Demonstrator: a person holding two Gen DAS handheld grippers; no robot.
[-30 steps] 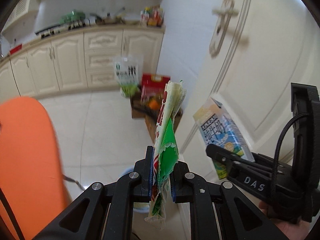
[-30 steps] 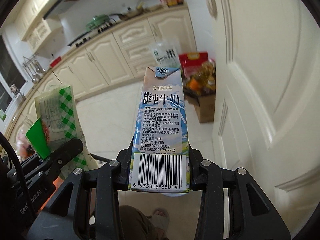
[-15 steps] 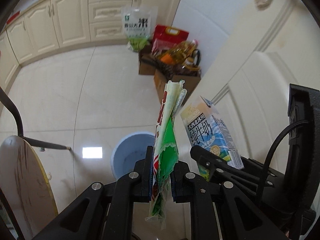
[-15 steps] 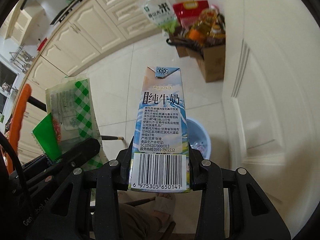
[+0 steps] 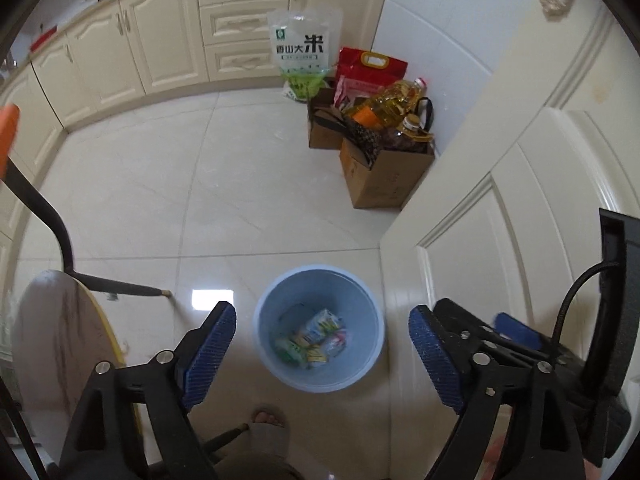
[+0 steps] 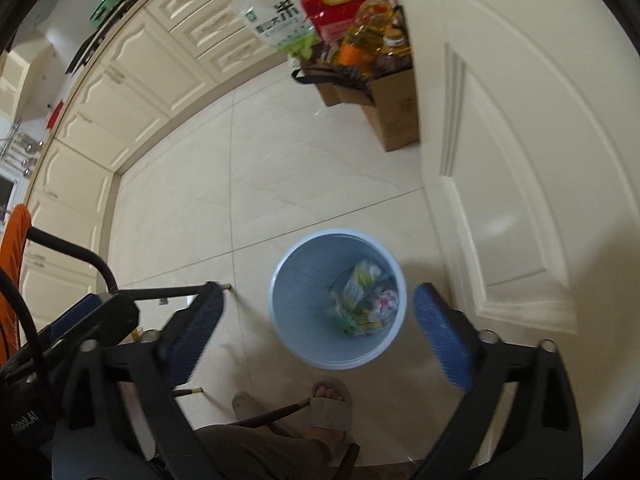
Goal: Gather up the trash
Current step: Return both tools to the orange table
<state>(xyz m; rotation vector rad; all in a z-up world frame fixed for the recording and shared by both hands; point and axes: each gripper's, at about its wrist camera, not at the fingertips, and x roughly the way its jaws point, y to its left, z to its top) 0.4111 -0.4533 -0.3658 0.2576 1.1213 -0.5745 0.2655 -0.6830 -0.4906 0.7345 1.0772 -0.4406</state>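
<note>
A light blue waste bin stands on the tiled floor, seen from above; it also shows in the right wrist view. Inside lie a milk carton and crumpled wrappers. My left gripper is wide open and empty, held above the bin. My right gripper is wide open and empty above the bin too. The right gripper's blue-padded fingers show at the right of the left wrist view.
A white door stands close on the right of the bin. Cardboard boxes with oil bottles and a rice bag sit by the cream cabinets. A round table, an orange chair and my sandalled feet are near.
Both grippers tilted down over the bin and opened. The green wrapper left my left gripper and the milk carton left my right gripper; both now lie in the bin.
</note>
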